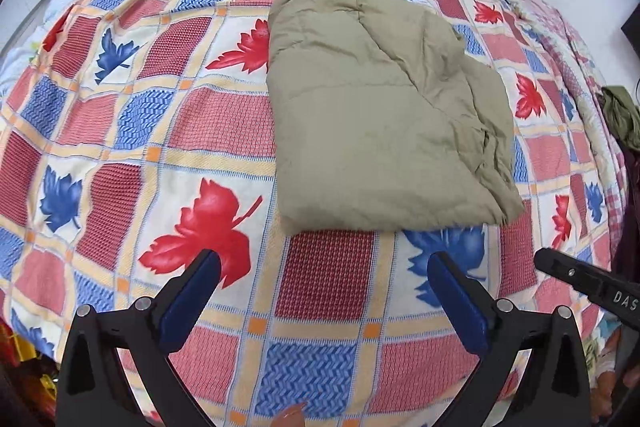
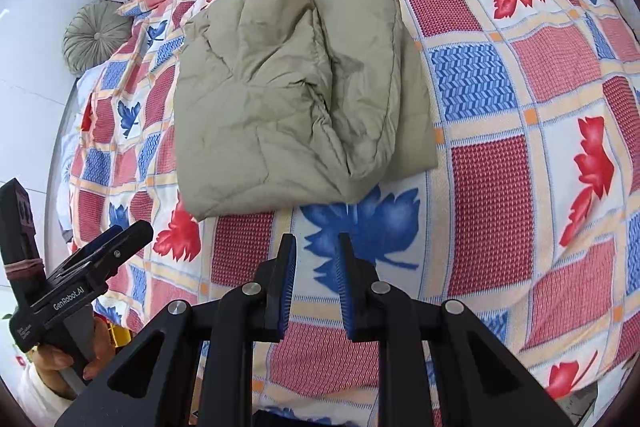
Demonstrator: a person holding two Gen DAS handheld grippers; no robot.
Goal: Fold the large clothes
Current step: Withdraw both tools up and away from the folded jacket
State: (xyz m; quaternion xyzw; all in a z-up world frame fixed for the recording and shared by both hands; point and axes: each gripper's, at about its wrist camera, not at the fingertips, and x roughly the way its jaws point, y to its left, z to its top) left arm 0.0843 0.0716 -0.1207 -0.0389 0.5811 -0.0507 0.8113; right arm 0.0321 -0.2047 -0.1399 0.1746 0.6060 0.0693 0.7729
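Left wrist view: the left gripper (image 1: 324,281) was held with its fingers spread wide and nothing between them, just short of the near hem of the jacket (image 1: 384,115). The jacket, olive, padded and already folded into a bundle, was laid on the bedspread (image 1: 120,131); it was judged soft, light and springy, best pinched at a thick folded edge. Its long axis was seen running away from the grippers. The right gripper (image 2: 316,283), narrowly parted, was empty.
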